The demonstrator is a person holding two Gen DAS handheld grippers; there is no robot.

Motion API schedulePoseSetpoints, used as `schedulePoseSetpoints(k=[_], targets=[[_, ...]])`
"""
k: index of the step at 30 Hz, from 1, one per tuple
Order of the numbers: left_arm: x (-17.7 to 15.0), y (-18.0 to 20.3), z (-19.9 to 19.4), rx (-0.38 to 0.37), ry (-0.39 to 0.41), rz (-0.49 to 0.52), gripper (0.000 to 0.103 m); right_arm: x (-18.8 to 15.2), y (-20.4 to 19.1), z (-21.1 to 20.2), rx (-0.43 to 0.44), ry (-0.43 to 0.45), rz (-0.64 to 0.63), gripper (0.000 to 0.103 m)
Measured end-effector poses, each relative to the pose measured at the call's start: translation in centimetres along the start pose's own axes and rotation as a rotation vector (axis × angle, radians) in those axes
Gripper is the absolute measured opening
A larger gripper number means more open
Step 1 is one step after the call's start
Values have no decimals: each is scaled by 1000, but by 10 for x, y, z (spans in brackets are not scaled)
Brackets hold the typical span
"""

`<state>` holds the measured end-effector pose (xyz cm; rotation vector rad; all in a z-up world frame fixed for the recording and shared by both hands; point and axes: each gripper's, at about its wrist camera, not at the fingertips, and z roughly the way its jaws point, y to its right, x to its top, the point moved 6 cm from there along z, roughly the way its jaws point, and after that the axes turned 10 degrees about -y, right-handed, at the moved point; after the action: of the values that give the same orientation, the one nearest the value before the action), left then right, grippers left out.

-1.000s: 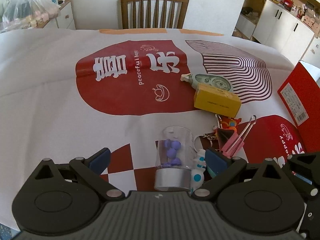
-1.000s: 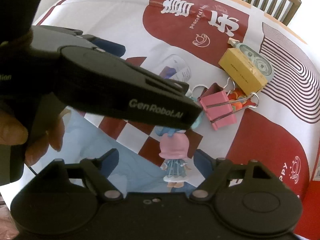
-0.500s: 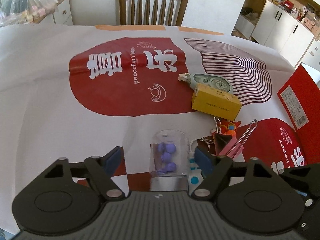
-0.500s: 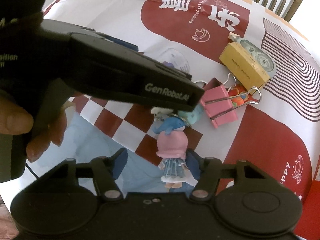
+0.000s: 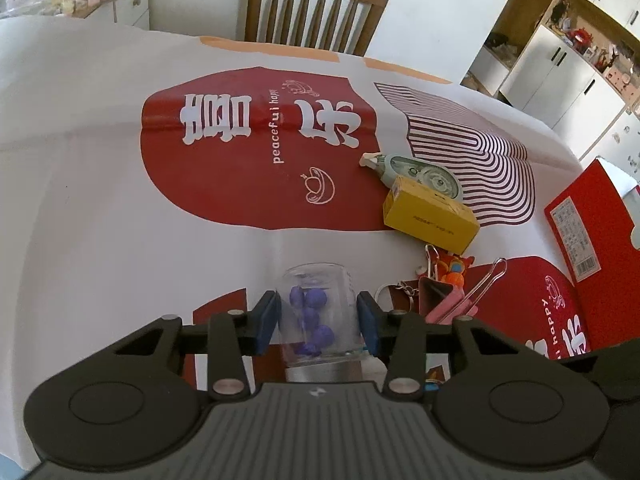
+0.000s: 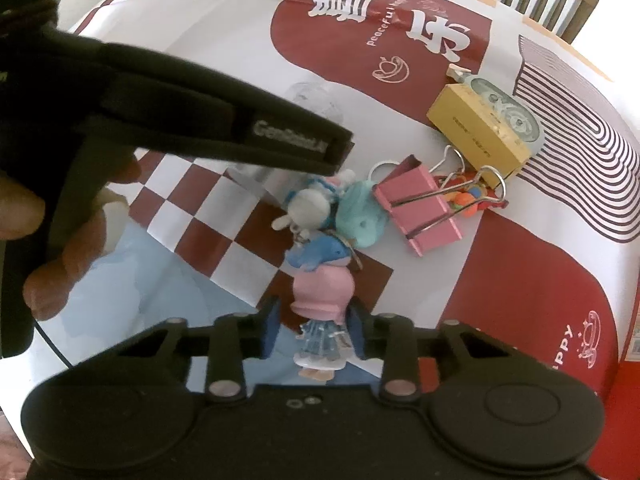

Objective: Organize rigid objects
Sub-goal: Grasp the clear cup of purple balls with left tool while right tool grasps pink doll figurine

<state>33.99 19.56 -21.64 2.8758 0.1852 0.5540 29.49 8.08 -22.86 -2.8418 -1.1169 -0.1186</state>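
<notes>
A clear jar (image 5: 316, 312) with purple pins inside and a silver lid lies on the tablecloth. My left gripper (image 5: 318, 320) is closing, and its blue pads sit against both sides of the jar. In the right wrist view a small doll (image 6: 324, 292) with pink hair and a pale blue dress lies between the blue pads of my right gripper (image 6: 314, 332). Those jaws are closing too: the right pad is at the doll's hair, while a thin gap shows at the left pad. A blue whale charm (image 6: 316, 256) rests at the doll's head.
A white bunny (image 6: 312, 208) and a teal plush (image 6: 360, 216) lie beside a pink binder clip (image 6: 420, 208). Beyond it sit an orange toy (image 5: 454, 272), a yellow box (image 5: 430, 220) and a correction tape (image 5: 424, 172). A red box (image 5: 592, 248) lies at the right, a wooden chair (image 5: 316, 16) beyond the table.
Both grippers' jaws have narrowed from wide apart: the left pads came in onto the jar, the right pads came in around the doll. The left gripper shifted slightly over the jar.
</notes>
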Motion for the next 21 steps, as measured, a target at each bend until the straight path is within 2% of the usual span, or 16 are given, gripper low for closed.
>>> schedulePoseSetpoints(k=[2, 7, 21], targets=[[-1, 0, 0, 1, 0, -2, 42, 0, 2, -1, -6, 1, 0, 28], [-1, -4, -3, -12, -3, -26, 42, -3, 1, -2, -11, 8, -6, 28], [-13, -11, -17, 15, 3, -54, 42, -18, -20, -16, 25, -1, -15, 28]])
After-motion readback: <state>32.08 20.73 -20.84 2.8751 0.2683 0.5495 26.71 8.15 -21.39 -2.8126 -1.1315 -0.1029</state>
